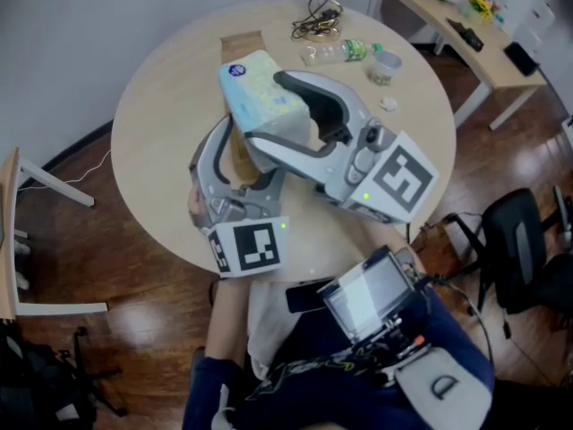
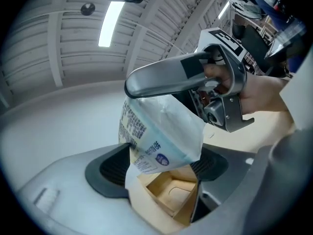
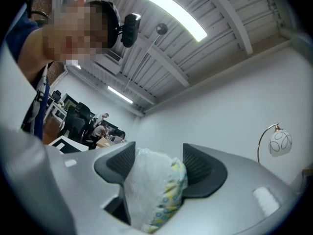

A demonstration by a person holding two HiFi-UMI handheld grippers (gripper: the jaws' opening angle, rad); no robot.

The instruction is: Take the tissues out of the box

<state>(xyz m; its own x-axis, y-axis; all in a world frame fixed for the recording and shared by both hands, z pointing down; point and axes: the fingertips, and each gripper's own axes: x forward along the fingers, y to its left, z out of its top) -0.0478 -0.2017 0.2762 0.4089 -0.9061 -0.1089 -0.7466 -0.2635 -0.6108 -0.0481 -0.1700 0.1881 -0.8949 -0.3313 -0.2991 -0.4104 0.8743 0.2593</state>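
**Left.** The left gripper has its fingers spread as wide as they go. One pad lies against each side wall of the open brown cardboard box, which fills the gap between them. The box is therefore gripped by its flanks, over the round pale wooden counter. Its mouth gapes, and the brown interior that shows is bare.

**Centre.** The soft tissue pack in pale blue, white and yellow printed film projects from the box mouth for most of its length. In the left gripper view its lower corner overlaps the rim of the box. Whether that corner is quite clear of the rim cannot be told.

**Right.** The right gripper has its fingers drawn in to a middling gap on the far end of the tissue pack. The film bulges between the two pads. A hand grips the handle behind it.

**Far right, on the counter.** A tangle of dark cables, a clear plastic bottle with a green label and a small clear cup lie well apart from the box.

**Step in hand (judged).** This appears to be the withdrawal of the tissue pack, probably close to its end. The next move calls for the right gripper to draw away along the line of the box mouth while the left gripper supplies the counter-hold. The film looks slippery and yielding, so the grip must be firm enough not to slide. The freed tissue pack could then go on a bare part of the counter.
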